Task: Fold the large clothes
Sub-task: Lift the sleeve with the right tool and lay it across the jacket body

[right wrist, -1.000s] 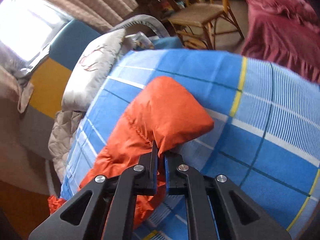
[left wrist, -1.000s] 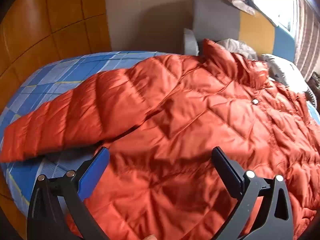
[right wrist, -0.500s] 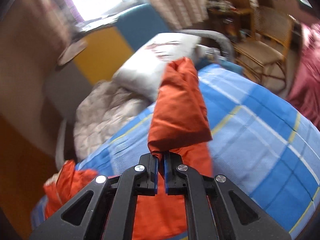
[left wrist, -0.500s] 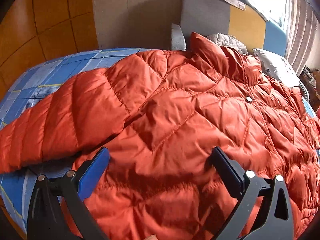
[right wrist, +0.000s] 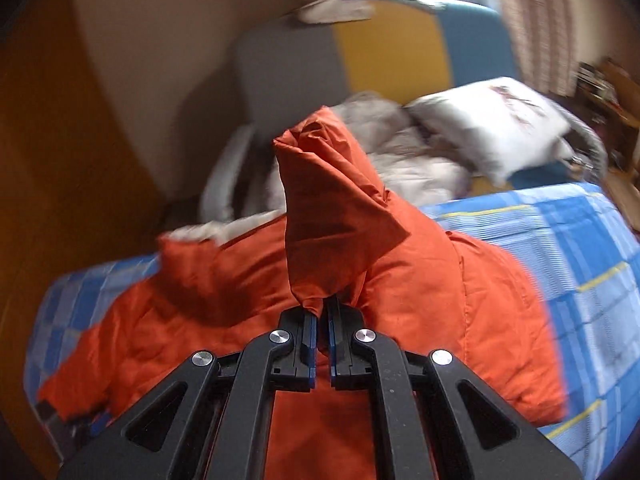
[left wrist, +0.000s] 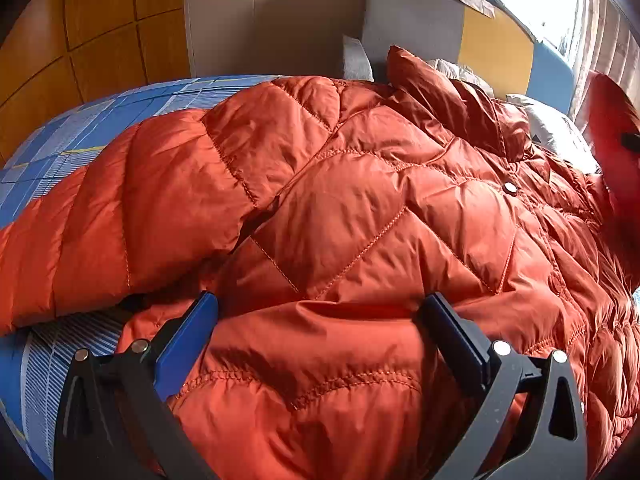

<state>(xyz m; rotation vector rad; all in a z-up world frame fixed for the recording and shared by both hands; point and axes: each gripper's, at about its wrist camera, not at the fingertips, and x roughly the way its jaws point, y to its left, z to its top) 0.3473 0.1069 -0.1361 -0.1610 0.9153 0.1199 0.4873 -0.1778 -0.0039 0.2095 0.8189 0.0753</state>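
With right gripper (right wrist: 322,318) clamped on the sleeve cuff (right wrist: 320,200), down jacket (left wrist: 360,220) body lies ahead-left; left gripper (left wrist: 320,320) open, pressing the near hem.

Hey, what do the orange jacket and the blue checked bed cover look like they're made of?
The orange jacket looks like a thin, shiny synthetic shell, likely nylon or polyester, over puffy filling: it has stitched quilt lines, glossy highlights and fine wrinkles. Whether the filling is down cannot be told. The bed cover looks like matte woven cloth, perhaps cotton, with a printed or woven check and no sheen.
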